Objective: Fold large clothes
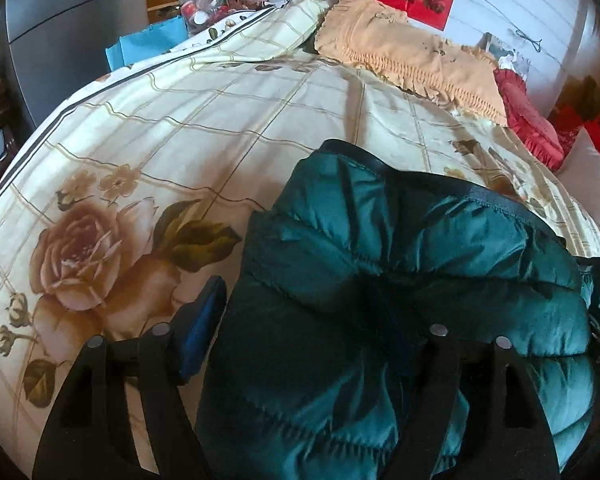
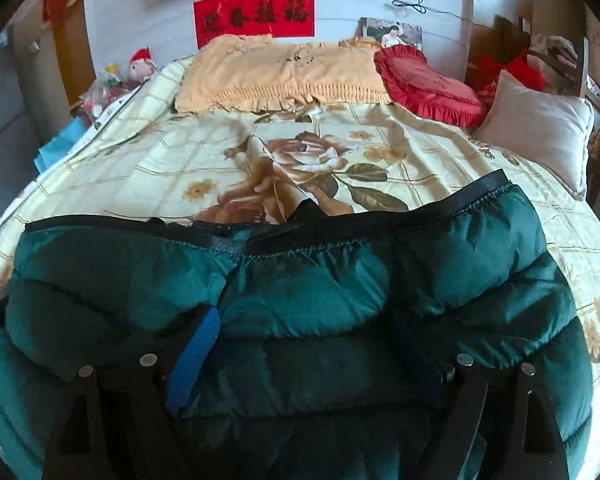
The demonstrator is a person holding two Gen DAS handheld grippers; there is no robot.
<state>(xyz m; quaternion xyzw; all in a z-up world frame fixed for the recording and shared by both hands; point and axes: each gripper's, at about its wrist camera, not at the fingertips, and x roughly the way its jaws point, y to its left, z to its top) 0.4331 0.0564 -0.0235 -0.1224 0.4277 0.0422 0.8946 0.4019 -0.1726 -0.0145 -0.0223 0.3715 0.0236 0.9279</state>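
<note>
Padding is what governs how the green puffer jacket (image 2: 300,320) will handle: it is quilted in fat horizontal channels, soft and springy, and is judged light for its bulk but inclined to puff back open once a fold is let go. The shell is glossy and looks slippery, so a pinch on a smooth panel could slide. It is spread on the bed, over the floral quilt (image 2: 340,152), with its black-trimmed edge (image 2: 440,210) turned toward the pillows and the bulk of it bunched close under both cameras.

The left gripper (image 1: 312,332) is seen with its fingers set wide apart and a thick bunch of jacket filling the gap between them; only the blue pad of one finger (image 1: 204,332) shows, the other being hidden behind cloth, so whether anything is actually pinched cannot be told. The right gripper (image 2: 304,356) is likewise spread, its fingers lying over or against the quilted panel (contact cannot be confirmed), and no fold of cloth is seen clamped there.

Hold is best taken at the bound black trim or along a stitched seam, where the cloth is thin and firmer; a deep bite is advised, since puffed channels compress and slip
</note>
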